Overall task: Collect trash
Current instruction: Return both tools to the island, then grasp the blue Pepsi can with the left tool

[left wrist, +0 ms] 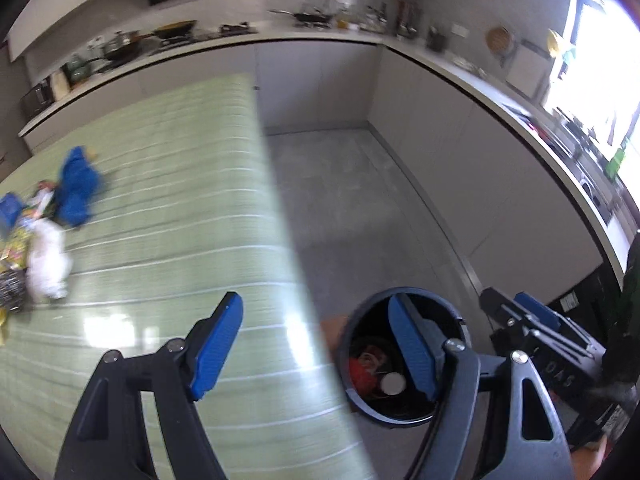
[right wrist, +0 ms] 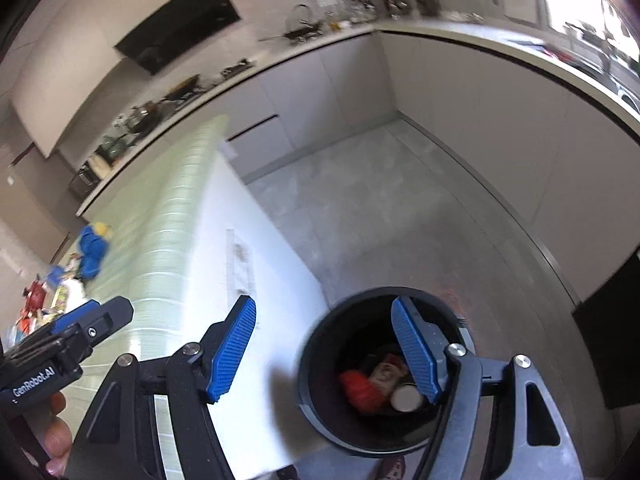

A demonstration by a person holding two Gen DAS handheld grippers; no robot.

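With both my left gripper [left wrist: 316, 350] and right gripper [right wrist: 326, 350] wide and empty over the bin [right wrist: 320, 412], the blurred trash pile [left wrist: 44, 236] at nine o'clock risks scattering off the table [left wrist: 160, 200] if I grab hastily.

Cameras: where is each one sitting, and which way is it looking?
Left wrist: on the left gripper, looking down over its open fingers at the green table edge and black bin; the right gripper shows too.
Right wrist: on the right gripper, looking down at the bin; the left gripper and a hand show.
Shared: bin, table, blue cloth, kitchen counter.
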